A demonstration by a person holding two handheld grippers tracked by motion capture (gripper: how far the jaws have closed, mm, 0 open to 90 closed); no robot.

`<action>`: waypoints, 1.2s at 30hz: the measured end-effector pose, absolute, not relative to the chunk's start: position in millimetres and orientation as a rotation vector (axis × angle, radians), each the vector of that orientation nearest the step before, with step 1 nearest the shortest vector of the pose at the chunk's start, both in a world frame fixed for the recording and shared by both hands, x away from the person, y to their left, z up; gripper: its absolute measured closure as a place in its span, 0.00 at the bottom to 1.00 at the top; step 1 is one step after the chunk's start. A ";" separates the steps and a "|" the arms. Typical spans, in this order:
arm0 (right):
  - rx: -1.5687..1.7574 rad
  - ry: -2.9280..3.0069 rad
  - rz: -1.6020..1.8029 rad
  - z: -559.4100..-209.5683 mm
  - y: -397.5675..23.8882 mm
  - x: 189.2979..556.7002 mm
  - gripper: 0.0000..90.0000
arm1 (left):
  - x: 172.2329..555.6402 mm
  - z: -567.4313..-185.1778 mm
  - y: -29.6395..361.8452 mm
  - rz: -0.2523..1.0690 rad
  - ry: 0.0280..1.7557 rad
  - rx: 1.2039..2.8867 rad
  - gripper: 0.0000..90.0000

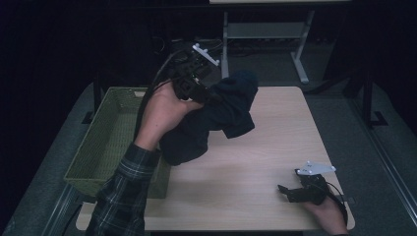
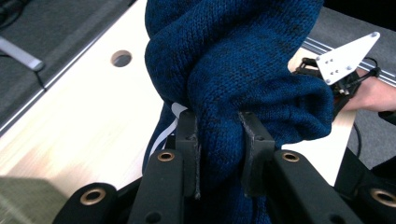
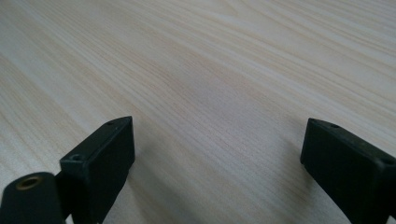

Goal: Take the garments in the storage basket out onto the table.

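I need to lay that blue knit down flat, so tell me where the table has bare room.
The widest bare patch of the table lies between the green basket and the right claw. The far right corner is bare too. It is crowded at the left edge, where the blue knit hangs from the left claw beside the basket.

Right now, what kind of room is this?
Probably a lab or workroom set up for recording, not a home. A bare wooden table stands in a dark room, with a green basket beside it, and a person holds a blue sweater with the left tongs.
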State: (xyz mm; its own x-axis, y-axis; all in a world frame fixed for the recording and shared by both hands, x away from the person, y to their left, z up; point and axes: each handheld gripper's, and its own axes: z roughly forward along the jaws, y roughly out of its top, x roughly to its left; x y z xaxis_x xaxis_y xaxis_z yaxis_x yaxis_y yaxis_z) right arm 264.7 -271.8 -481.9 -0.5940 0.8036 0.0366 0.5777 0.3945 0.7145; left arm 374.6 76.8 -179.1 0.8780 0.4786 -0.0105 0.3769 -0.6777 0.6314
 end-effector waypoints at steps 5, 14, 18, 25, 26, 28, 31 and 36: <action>1.201 2.345 1.012 -481.8 -272.0 264.7 0.11 | 374.2 -192.2 54.9 0.174 0.589 2.407 0.81; 1.199 2.343 1.012 -481.7 -272.0 264.6 0.11 | 374.3 -228.5 19.4 0.091 0.577 2.427 0.81; 1.191 2.342 1.012 -481.9 -272.2 265.0 0.11 | 374.4 -249.0 5.5 0.041 0.587 2.428 0.81; 1.189 2.344 1.013 -481.9 -272.2 264.9 0.11 | 377.8 -281.3 -6.2 -0.038 0.610 2.423 0.81; 1.190 2.345 1.014 -481.8 -272.1 264.9 0.11 | 379.3 -286.6 -6.8 -0.049 0.615 2.423 0.81; 1.190 2.343 1.013 -481.8 -272.2 264.9 0.11 | 382.2 -295.6 -7.6 -0.066 0.627 2.420 0.81; 1.192 2.345 1.015 -481.9 -272.1 264.9 0.11 | 387.7 -313.0 -8.5 -0.095 0.641 2.405 0.80; 1.191 2.345 1.015 -482.0 -272.1 265.0 0.11 | 395.1 -337.2 -10.7 -0.135 0.659 2.395 0.81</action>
